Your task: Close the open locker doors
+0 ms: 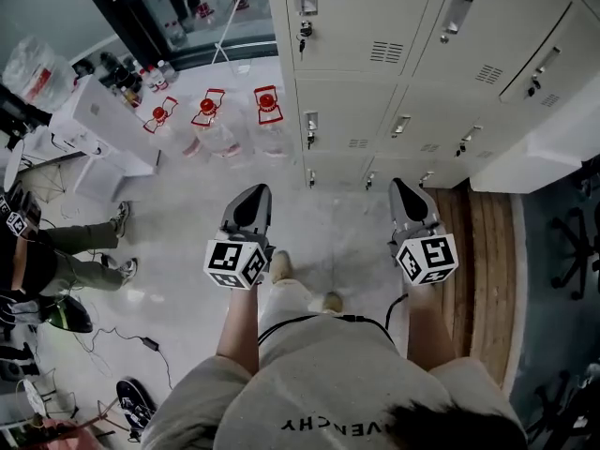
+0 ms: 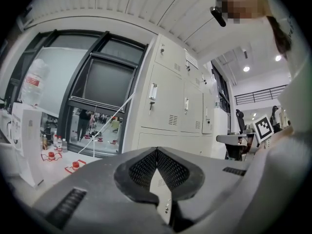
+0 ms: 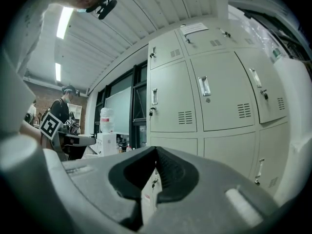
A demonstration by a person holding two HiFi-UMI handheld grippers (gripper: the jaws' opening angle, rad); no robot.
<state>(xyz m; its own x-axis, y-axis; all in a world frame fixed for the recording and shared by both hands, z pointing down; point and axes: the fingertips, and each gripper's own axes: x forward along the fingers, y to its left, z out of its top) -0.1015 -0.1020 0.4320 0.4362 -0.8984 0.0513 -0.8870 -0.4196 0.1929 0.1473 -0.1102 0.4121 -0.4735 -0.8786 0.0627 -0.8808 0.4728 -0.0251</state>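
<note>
Left gripper (image 1: 255, 197) and right gripper (image 1: 401, 190) are clenched, empty. The cream metal locker door (image 1: 562, 45) at one o'clock seems ajar; a glancing push could bounce it back.

Lockers (image 1: 375, 54): the top row was cut off by the head view's upper edge.
Bystander (image 1: 82, 238): only legs and shoes showed; the rest ran past the left edge.
Sheet (image 3: 193, 29) on the top locker: its print was too small to read.
</note>
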